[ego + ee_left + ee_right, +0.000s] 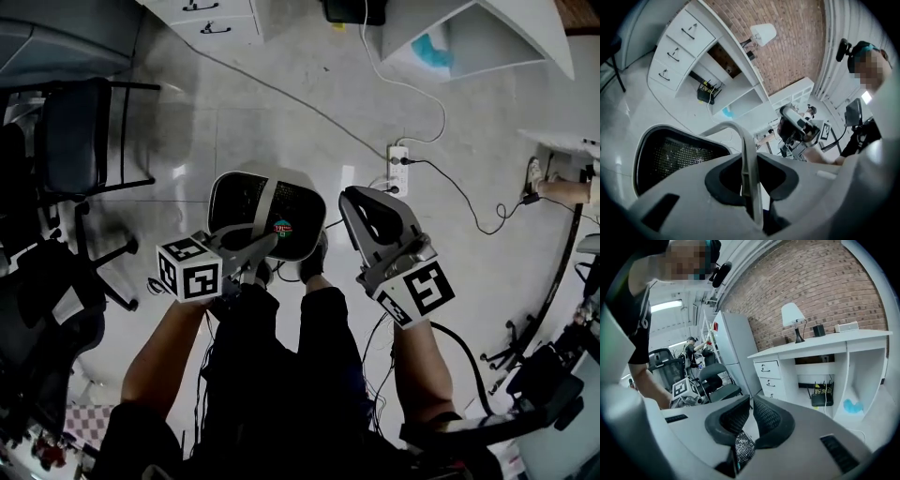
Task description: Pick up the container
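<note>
The container (246, 208) is a black mesh basket with a pale rim and a thin grey bail handle (749, 159), and it hangs above the floor in front of my legs. My left gripper (261, 246) is shut on that handle; in the left gripper view the pads (723, 180) clamp it from both sides, with the mesh wall (670, 159) at the left. My right gripper (352, 199) hovers just right of the basket, apart from its rim. In the right gripper view its jaws (749, 420) stand almost together with nothing between the tips; a bit of mesh shows below them.
Black office chairs (80, 141) stand at the left. A power strip (397, 167) and cables lie on the tiled floor ahead. A white desk with drawers (771, 373), a lamp (793, 317) and a router (820, 399) stand against the brick wall.
</note>
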